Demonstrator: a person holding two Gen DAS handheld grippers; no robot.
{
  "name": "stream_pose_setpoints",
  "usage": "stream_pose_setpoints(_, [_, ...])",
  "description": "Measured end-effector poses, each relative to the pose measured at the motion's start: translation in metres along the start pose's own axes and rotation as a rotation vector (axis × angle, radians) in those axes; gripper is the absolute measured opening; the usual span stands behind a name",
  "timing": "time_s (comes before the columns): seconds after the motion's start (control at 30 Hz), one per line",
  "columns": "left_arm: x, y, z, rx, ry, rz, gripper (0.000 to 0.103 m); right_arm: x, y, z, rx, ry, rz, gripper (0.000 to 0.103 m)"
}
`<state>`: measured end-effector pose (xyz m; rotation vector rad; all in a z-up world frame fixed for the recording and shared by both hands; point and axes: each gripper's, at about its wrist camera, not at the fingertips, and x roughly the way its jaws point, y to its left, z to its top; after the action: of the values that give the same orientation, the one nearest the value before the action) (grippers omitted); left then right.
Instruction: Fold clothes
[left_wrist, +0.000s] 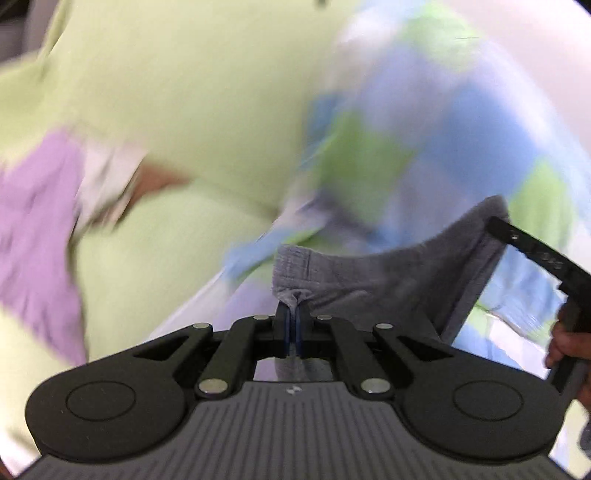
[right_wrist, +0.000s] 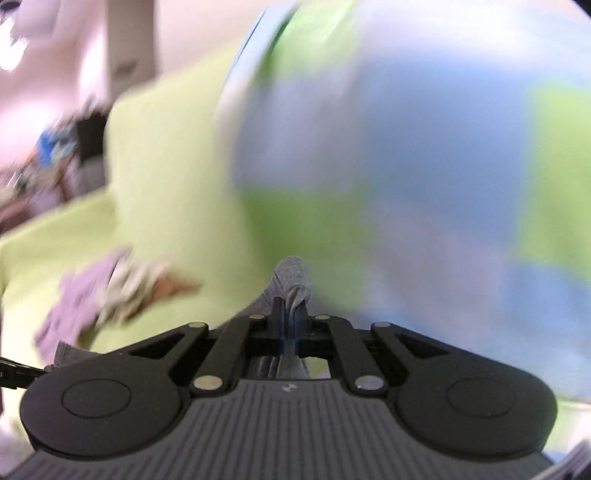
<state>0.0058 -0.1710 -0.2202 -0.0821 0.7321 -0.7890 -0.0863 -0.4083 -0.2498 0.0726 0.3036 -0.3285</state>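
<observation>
A grey ribbed garment hangs stretched in the air between both grippers. My left gripper is shut on one corner of it, with cloth bunched between the jaws. The fabric runs to the right, where the other gripper's black finger holds its far corner. In the right wrist view my right gripper is shut on a bunched fold of the same grey garment. Both views are blurred by motion.
A pale green bedsheet lies below. A blue, green and lilac checked blanket is heaped to the right. A lilac and white clothes pile lies on the left. A hand grips the right tool's handle.
</observation>
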Motion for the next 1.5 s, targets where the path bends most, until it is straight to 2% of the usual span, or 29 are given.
stream_pose_setpoints(0.17, [-0.068, -0.067, 0.013, 0.122, -0.143, -0.086, 0.0, -0.135, -0.024, 0.021, -0.011, -0.197, -0.098, 0.003])
stream_pose_setpoints(0.2, [-0.094, -0.085, 0.015, 0.152, -0.186, -0.108, 0.0, -0.155, -0.026, 0.024, -0.018, -0.217, -0.108, 0.003])
stream_pose_setpoints(0.27, [-0.128, -0.107, 0.017, 0.187, -0.238, -0.137, 0.0, -0.22, -0.029, 0.034, -0.045, -0.292, -0.13, 0.003])
stream_pose_setpoints(0.37, [-0.208, -0.144, 0.02, 0.235, -0.338, -0.202, 0.0, -0.303, -0.032, 0.049, -0.067, -0.383, -0.142, 0.003])
stream_pose_setpoints(0.5, [-0.285, -0.182, 0.024, 0.298, -0.424, -0.231, 0.0, -0.397, -0.026, 0.069, -0.092, -0.471, -0.157, 0.003])
stream_pose_setpoints(0.57, [-0.31, -0.202, 0.03, 0.333, -0.464, -0.248, 0.0, -0.445, -0.024, 0.082, -0.12, -0.512, -0.168, 0.003])
stream_pose_setpoints(0.6, [-0.322, -0.212, 0.033, 0.35, -0.484, -0.256, 0.0, -0.456, -0.023, 0.085, -0.127, -0.521, -0.17, 0.003])
stream_pose_setpoints(0.77, [-0.291, -0.243, 0.05, 0.399, -0.436, -0.242, 0.0, -0.505, -0.032, 0.112, -0.167, -0.569, -0.219, 0.003])
stream_pose_setpoints(0.87, [-0.272, -0.261, 0.061, 0.428, -0.406, -0.232, 0.0, -0.501, -0.049, 0.118, -0.161, -0.538, -0.26, 0.003])
stream_pose_setpoints(0.9, [-0.265, -0.267, 0.065, 0.438, -0.396, -0.229, 0.0, -0.489, -0.062, 0.117, -0.147, -0.492, -0.28, 0.002])
stream_pose_setpoints(0.93, [-0.237, -0.267, 0.064, 0.43, -0.351, -0.22, 0.0, -0.473, -0.075, 0.112, -0.131, -0.446, -0.298, 0.002])
stream_pose_setpoints(1.0, [-0.159, -0.262, 0.058, 0.398, -0.211, -0.185, 0.0, -0.447, -0.096, 0.101, -0.105, -0.372, -0.322, 0.002])
stream_pose_setpoints(1.07, [-0.078, -0.256, 0.044, 0.38, -0.076, -0.138, 0.0, -0.386, -0.138, 0.069, -0.037, -0.21, -0.353, 0.002])
stream_pose_setpoints(1.1, [-0.039, -0.253, 0.035, 0.379, -0.017, -0.111, 0.0, -0.374, -0.147, 0.061, -0.023, -0.181, -0.356, 0.002])
stream_pose_setpoints(1.17, [0.049, -0.251, 0.006, 0.396, 0.111, -0.063, 0.0, -0.311, -0.191, 0.019, 0.04, -0.048, -0.391, 0.002])
stream_pose_setpoints(1.23, [0.119, -0.248, -0.02, 0.412, 0.216, -0.041, 0.0, -0.265, -0.219, -0.013, 0.088, 0.04, -0.401, 0.001])
stream_pose_setpoints(1.3, [0.171, -0.244, -0.041, 0.452, 0.303, 0.014, 0.0, -0.201, -0.259, -0.07, 0.202, 0.174, -0.386, 0.001])
stream_pose_setpoints(1.37, [0.195, -0.231, -0.06, 0.487, 0.372, 0.04, 0.0, -0.146, -0.291, -0.122, 0.327, 0.305, -0.36, 0.003])
stream_pose_setpoints(1.4, [0.195, -0.228, -0.062, 0.51, 0.381, 0.041, 0.0, -0.137, -0.297, -0.134, 0.379, 0.345, -0.342, 0.005])
stream_pose_setpoints(1.43, [0.194, -0.225, -0.065, 0.532, 0.387, 0.04, 0.0, -0.13, -0.303, -0.149, 0.463, 0.381, -0.289, 0.007])
stream_pose_setpoints(1.5, [0.196, -0.222, -0.06, 0.542, 0.413, 0.032, 0.0, -0.129, -0.301, -0.169, 0.559, 0.406, -0.188, 0.019])
